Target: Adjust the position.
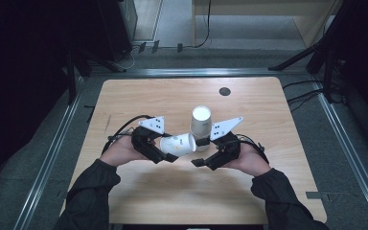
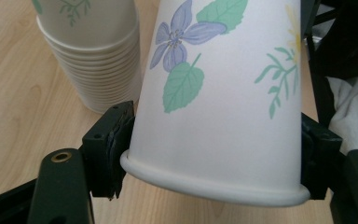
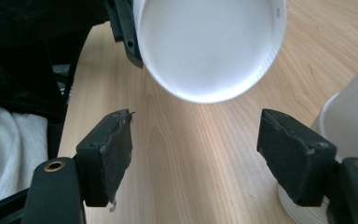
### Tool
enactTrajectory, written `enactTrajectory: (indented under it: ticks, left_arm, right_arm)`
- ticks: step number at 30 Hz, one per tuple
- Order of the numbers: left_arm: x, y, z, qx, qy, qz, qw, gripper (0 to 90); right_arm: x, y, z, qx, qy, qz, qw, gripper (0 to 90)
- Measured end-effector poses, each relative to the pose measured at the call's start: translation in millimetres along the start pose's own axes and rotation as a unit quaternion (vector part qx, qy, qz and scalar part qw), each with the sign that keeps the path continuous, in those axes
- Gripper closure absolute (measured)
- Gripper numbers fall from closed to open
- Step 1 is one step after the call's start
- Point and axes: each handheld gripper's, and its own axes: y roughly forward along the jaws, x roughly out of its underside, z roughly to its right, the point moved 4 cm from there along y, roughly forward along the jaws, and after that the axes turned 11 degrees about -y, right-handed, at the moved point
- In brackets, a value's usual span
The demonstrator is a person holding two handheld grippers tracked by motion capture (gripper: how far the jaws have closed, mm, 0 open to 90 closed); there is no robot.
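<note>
Left hand-held gripper (image 2: pixel 214 154) is clenched on a single paper cup (image 2: pixel 223 102), its two pads pressing the cup's wall from either side just above the rolled rim. In the high view that cup (image 1: pixel 178 144) lies on its side above the table (image 1: pixel 172 201), base toward the person's left hand (image 1: pixel 122 151) and mouth toward the right hand-held gripper (image 1: pixel 206 162). The grip sits low on a thin, tapered wall, so a harder squeeze would likely dent the cup out of round, and a lighter one could let it slide along the taper and drop out.

The right hand-held gripper (image 3: pixel 196 154) stands released, with bare table between its pads and the cup's open mouth (image 3: pixel 209 46) just beyond their tips. If it closes from here it may catch only the rim, or miss it, and push the cup askew in the other grip. The two tools are close together, so a careless move could knock their jaws into each other.

Just beside them stands the stack of upside-down paper cups (image 1: pixel 201 128), seen in the left gripper view as a column of nested rims (image 2: pixel 93 70). It is tall and light; a brush from the held cup or from the right gripper's body, which is nearly against it, could tip it over or shove it across the table.
</note>
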Motion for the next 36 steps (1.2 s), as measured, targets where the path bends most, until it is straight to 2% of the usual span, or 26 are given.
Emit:
enactTrajectory:
  ticks: [5,9,14,22,28,31,36]
  left_arm:
    - [-2.5,-0.9,-0.3,-0.012,0.005,-0.029,0.9995,26.8]
    - [-2.8,4.5,-0.4,-0.003,0.007,-0.047,0.9989,26.8]
    - [-0.7,14.8,0.9,-0.008,0.015,-0.084,0.9963,26.8]
    - [0.3,30.1,4.1,-0.007,0.026,-0.12,0.9924,26.8]
    - [1.0,41.7,6.3,0.002,0.029,-0.137,0.9902,26.7]
    - [1.9,47.6,7.6,0.001,0.034,-0.149,0.9882,26.6]
    - [1.3,51.6,9.9,0.001,0.039,-0.151,0.9878,26.6]
  right_arm:
    - [1.9,0.1,-0.4,0.006,0.002,-0.002,1.0,26.9]
    - [3.1,2.1,-1.3,0.008,-0.002,-0.006,1.0,26.9]
    - [4.7,6.8,-2.3,0.007,-0.007,-0.012,0.9999,26.9]
    - [5.1,13.4,-4.6,0.002,-0.01,-0.016,0.9998,26.9]
    - [5.7,19.6,-5.9,-0.005,-0.012,-0.025,0.9996,27.3]
    - [6.0,22.8,-6.5,-0.009,-0.011,-0.029,0.9995,27.9]
    - [8.3,26.6,-7.1,-0.013,-0.017,-0.042,0.9989,32.1]
